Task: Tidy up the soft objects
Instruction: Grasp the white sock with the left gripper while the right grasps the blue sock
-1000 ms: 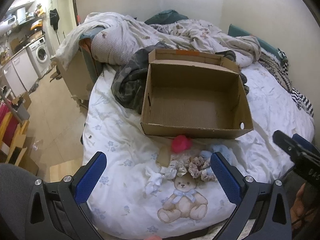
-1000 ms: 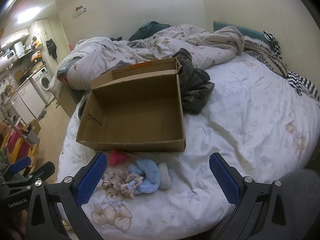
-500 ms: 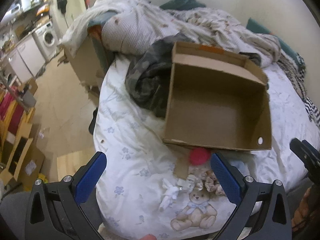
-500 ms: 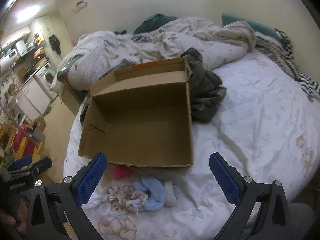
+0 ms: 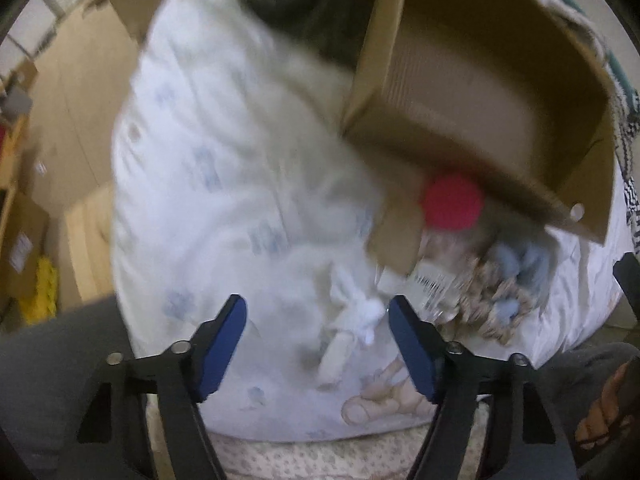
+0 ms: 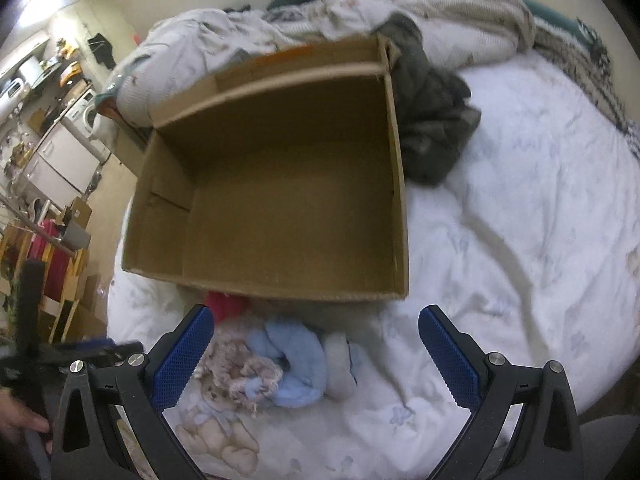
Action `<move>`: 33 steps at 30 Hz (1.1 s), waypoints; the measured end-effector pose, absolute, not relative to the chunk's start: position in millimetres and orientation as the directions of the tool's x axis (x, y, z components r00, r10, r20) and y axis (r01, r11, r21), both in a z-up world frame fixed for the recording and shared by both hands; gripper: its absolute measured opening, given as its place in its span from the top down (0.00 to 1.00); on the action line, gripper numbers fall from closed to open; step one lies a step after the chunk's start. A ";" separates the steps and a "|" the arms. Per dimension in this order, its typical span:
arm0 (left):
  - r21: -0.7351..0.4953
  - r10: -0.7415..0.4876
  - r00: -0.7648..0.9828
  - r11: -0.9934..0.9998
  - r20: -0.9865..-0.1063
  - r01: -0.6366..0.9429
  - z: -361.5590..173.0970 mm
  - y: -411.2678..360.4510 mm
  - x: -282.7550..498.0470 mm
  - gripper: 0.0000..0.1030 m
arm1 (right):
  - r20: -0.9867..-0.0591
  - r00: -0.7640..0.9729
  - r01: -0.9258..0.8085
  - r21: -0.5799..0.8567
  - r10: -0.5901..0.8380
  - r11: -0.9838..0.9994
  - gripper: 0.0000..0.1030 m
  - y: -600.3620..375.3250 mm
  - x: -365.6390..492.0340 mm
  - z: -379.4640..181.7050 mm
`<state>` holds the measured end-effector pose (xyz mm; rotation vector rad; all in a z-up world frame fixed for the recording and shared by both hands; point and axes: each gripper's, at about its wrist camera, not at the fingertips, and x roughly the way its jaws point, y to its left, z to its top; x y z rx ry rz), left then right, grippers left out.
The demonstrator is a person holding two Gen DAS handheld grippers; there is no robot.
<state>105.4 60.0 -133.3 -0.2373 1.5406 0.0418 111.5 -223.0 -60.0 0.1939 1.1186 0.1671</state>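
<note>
An empty cardboard box [image 6: 280, 184] [image 5: 480, 92] lies open on the white bedspread. Small soft things cluster at its near wall: a red ball [image 5: 452, 202] [image 6: 224, 304], a light blue scrunchie [image 6: 292, 364] [image 5: 524, 268], a beige patterned scrunchie [image 6: 244, 368] and a white fluffy piece [image 5: 356, 320]. My left gripper [image 5: 318, 318] points down over the white piece; its jaws are closing, with the piece between them but untouched. My right gripper [image 6: 316, 334] stands open above the blue scrunchie, holding nothing.
A dark grey garment [image 6: 432, 120] lies right of the box. Crumpled duvets [image 6: 320, 12] pile at the bed's far side. A person's hand [image 5: 600, 416] shows at the lower right. Floor, cardboard boxes [image 5: 24, 240] and a washing machine [image 6: 86, 118] lie left of the bed.
My left gripper dropped toward the bed, tilted downward, and its jaws narrowed around the white piece. My right gripper moved forward and lower, so the box and scrunchies look nearer.
</note>
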 end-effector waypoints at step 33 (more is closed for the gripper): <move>-0.207 -0.196 0.079 0.963 -0.977 -0.171 -140.4 53.9 99.3 0.82 | -0.945 0.104 0.028 0.316 0.312 0.948 0.65 -218.9 122.6 -148.0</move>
